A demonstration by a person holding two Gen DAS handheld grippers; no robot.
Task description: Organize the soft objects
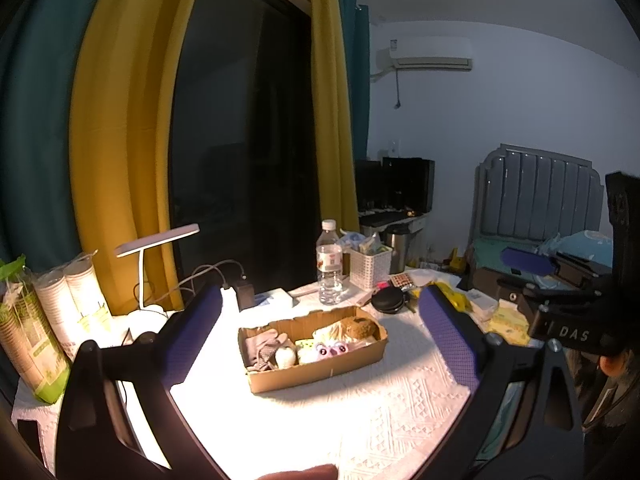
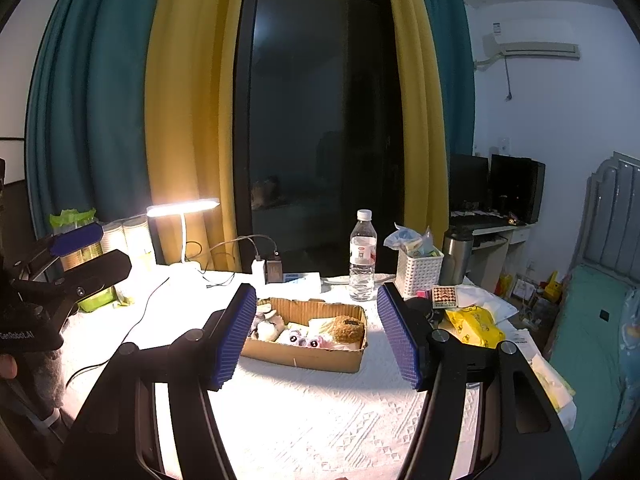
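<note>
A shallow cardboard box (image 1: pixel 320 374) (image 2: pixel 316 358) lies on the white tablecloth (image 1: pixel 360 420). Inside it are a brown plush (image 1: pixel 358 326) (image 2: pixel 348 328), a grey fabric piece (image 1: pixel 260 348), a white plush (image 1: pixel 286 356) and a pale toy with purple eyes (image 1: pixel 332 348) (image 2: pixel 300 338). My left gripper (image 1: pixel 320 296) is open, hovering short of the box with nothing between its blue pads. My right gripper (image 2: pixel 316 294) is open too, also empty and short of the box. Each gripper shows at the edge of the other's view: the right gripper (image 1: pixel 516 274), the left gripper (image 2: pixel 100 250).
Behind the box stand a water bottle (image 1: pixel 329 268) (image 2: pixel 362 260), a white basket (image 1: pixel 370 266) (image 2: pixel 418 274), a lit desk lamp (image 2: pixel 182 208) and a charger with cables (image 2: pixel 274 268). Stacked paper cups (image 1: pixel 68 296) sit left; a yellow packet (image 2: pixel 474 326) and a bed (image 2: pixel 592 320) lie right.
</note>
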